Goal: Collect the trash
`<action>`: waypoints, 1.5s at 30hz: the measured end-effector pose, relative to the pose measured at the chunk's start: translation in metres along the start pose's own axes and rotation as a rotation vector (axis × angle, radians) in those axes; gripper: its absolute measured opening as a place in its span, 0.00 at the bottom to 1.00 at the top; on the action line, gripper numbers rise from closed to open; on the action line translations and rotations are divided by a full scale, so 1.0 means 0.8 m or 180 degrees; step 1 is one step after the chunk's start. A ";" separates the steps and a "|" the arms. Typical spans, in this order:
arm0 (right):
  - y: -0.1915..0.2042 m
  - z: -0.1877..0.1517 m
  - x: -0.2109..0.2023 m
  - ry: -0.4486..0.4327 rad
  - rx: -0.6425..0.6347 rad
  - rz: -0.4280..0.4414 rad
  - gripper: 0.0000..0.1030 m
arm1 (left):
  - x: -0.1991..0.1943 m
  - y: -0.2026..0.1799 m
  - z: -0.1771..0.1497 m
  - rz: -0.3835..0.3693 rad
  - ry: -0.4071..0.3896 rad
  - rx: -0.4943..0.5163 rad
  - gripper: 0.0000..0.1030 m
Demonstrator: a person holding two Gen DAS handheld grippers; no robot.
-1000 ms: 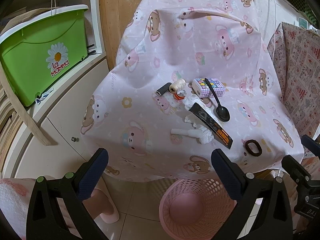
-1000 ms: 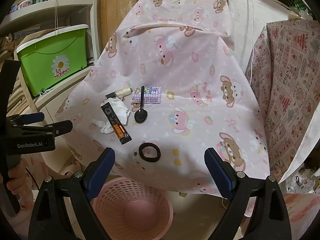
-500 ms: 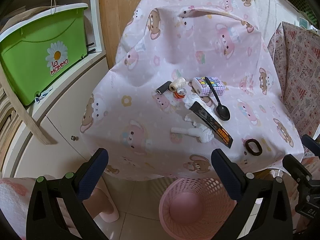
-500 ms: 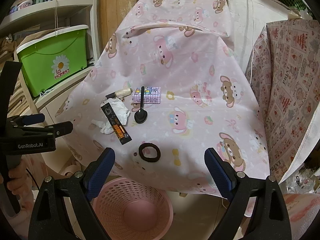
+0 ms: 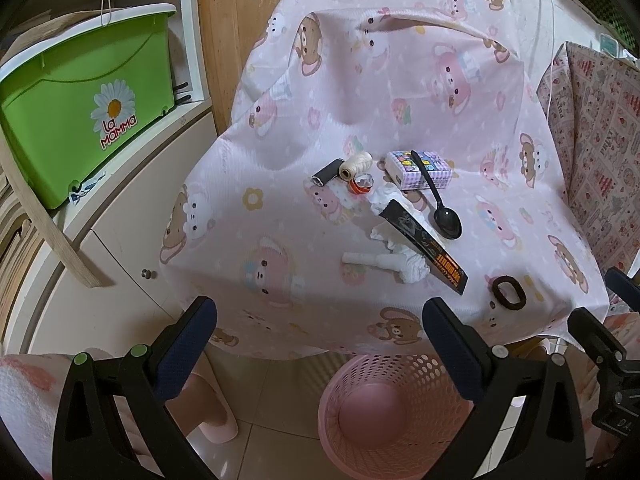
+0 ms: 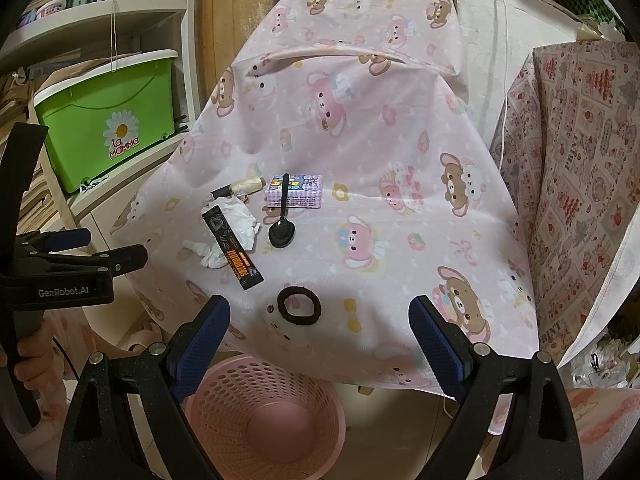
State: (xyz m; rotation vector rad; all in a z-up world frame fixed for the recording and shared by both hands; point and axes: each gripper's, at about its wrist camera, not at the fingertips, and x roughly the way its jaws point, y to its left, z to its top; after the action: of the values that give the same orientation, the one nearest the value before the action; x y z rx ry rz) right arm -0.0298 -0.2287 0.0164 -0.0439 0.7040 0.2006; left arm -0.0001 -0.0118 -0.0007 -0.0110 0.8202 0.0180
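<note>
On the pink bear-print tablecloth (image 5: 288,216) (image 6: 400,200) lie a black and orange wrapper (image 5: 424,242) (image 6: 232,246), crumpled white tissues (image 5: 404,264) (image 6: 242,220), a black plastic spoon (image 5: 440,208) (image 6: 282,220) and a black hair tie (image 5: 509,293) (image 6: 299,306). A pink mesh basket (image 5: 384,412) (image 6: 264,416) stands on the floor below the table's front edge. My left gripper (image 5: 320,332) hangs open before the table, above the basket's left side. My right gripper (image 6: 320,324) is open too, just short of the hair tie. Neither holds anything.
A small patterned box (image 5: 418,168) (image 6: 296,190), thread spools (image 5: 354,164) and a tape roll (image 5: 362,182) sit behind the trash. A green bin (image 5: 80,108) rests on a white cabinet (image 5: 120,248) at left. Patterned fabric (image 6: 580,184) hangs at right. A pink slipper (image 5: 212,412) lies on the floor.
Both views have barely shifted; the table items sit slightly lower in the left wrist view. Nothing has been taken hold of or moved.
</note>
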 end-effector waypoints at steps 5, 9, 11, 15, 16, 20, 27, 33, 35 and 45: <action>0.000 0.000 0.000 -0.0002 0.0002 -0.0002 0.90 | 0.002 -0.001 -0.001 0.0010 0.0024 0.0024 0.99; -0.001 -0.001 -0.001 -0.0006 0.0007 -0.0002 0.90 | 0.003 -0.001 -0.001 0.0018 0.0039 0.0038 0.99; -0.001 0.000 -0.001 -0.0010 0.0003 -0.0007 0.90 | 0.004 -0.001 0.000 0.0019 0.0050 0.0037 0.99; -0.003 0.000 -0.003 -0.0030 0.0006 -0.0007 0.90 | 0.005 -0.002 0.000 0.0022 0.0059 0.0042 0.99; -0.003 0.000 -0.003 -0.0034 0.0009 -0.0008 0.90 | 0.005 -0.002 0.000 0.0028 0.0057 0.0046 0.99; -0.004 0.000 -0.004 -0.0044 0.0017 -0.0014 0.90 | 0.007 -0.003 -0.001 0.0029 0.0048 0.0062 0.99; -0.005 -0.001 -0.002 -0.0035 0.0025 -0.0019 0.90 | 0.008 -0.005 -0.001 0.0021 0.0016 0.0106 0.99; -0.003 0.000 0.004 -0.0040 -0.0002 -0.0028 0.90 | 0.017 -0.005 0.001 -0.0047 0.0073 0.0093 0.99; 0.002 0.001 0.009 -0.0060 -0.0048 -0.0074 0.90 | 0.022 -0.004 0.003 -0.0112 0.0106 0.0035 0.98; 0.022 0.005 0.050 0.0036 -0.0239 0.0039 0.78 | 0.033 -0.009 0.013 -0.0172 0.0084 0.0013 0.87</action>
State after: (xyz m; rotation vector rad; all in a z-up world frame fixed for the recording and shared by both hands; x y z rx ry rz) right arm -0.0012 -0.2040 -0.0055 -0.1124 0.7080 0.2387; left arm 0.0256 -0.0185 -0.0126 -0.0295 0.8461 -0.0347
